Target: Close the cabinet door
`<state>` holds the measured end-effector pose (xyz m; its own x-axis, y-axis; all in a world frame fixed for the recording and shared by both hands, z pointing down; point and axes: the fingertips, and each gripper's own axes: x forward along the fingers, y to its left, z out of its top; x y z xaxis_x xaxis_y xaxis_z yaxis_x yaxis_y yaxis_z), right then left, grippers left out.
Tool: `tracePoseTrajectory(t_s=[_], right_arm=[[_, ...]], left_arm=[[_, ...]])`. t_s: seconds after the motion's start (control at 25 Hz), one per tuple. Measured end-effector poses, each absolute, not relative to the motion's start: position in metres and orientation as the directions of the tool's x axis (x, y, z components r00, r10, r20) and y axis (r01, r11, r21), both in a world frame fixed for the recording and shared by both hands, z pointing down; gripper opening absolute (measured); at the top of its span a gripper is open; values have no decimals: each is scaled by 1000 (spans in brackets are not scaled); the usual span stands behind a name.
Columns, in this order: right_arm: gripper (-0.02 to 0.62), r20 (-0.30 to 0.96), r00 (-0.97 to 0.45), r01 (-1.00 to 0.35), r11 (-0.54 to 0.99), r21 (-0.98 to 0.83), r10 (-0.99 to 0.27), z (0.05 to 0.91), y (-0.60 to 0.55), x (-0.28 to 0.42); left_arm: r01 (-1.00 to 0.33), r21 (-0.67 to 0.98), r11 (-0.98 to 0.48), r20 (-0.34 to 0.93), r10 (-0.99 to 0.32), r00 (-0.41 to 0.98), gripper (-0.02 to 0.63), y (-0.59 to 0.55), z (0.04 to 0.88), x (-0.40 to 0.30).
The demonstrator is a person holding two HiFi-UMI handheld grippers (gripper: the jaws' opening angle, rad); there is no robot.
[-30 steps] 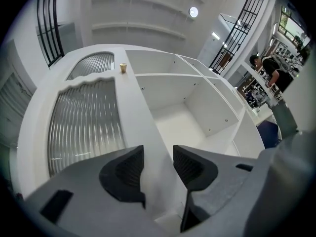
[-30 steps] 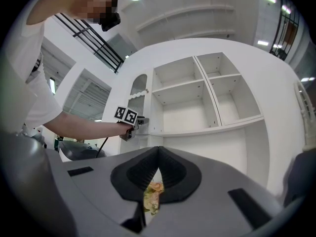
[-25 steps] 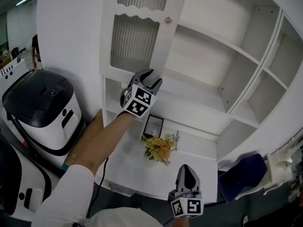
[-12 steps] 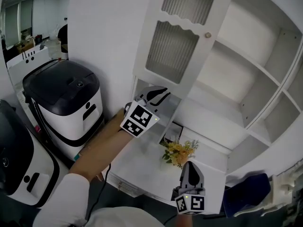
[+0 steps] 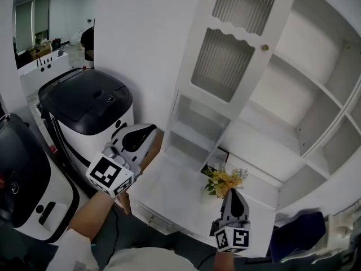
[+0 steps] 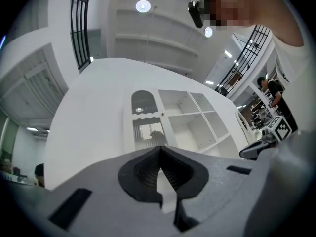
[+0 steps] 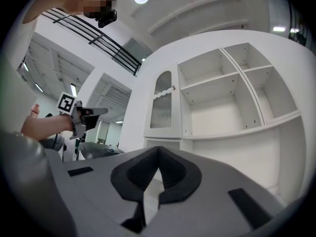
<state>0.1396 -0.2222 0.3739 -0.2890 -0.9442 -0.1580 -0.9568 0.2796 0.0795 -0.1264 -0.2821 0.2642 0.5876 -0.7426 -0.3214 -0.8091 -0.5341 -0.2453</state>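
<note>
Two pairs of jaws, each pressed together with nothing between them. The left gripper [image 5: 145,133] is held low beside a black-topped appliance [image 5: 84,103]. The right gripper [image 5: 233,193] is just below a bunch of yellow flowers [image 5: 225,179] on the white ledge [image 5: 175,188]. Above, the cabinet door [image 5: 231,44], with ribbed panes and a small knob [image 5: 264,47], stands swung open at the left of the white shelved cabinet [image 5: 293,89], well apart from both grippers.
</note>
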Motion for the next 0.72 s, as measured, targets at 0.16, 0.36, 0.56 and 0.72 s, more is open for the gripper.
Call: tracePoseTrajectory(t_s=[0.16,0.36,0.56,0.72], right_arm=[[-2,-159,-284,-959,277,65,-945,378,-218,137],[-2,-143,-269,-963,263,59,-952,384,-212,138],[-2,-145,-274,-961,264,82,-951,382,-207,130],[-2,-130,-263,-965,259,48,-956,385,-203,129]], left_arm=[[-880,-201,-430,-325,-818,475,6,-240,288,-188],[-939,-116,-325,-320,-882,345,6,-189,316,-248],[-977,-33,-209,-341,-917,208,6,-138,335,-290],[-982,-3,-187,-319,-931,178,6,-121,345,-302]])
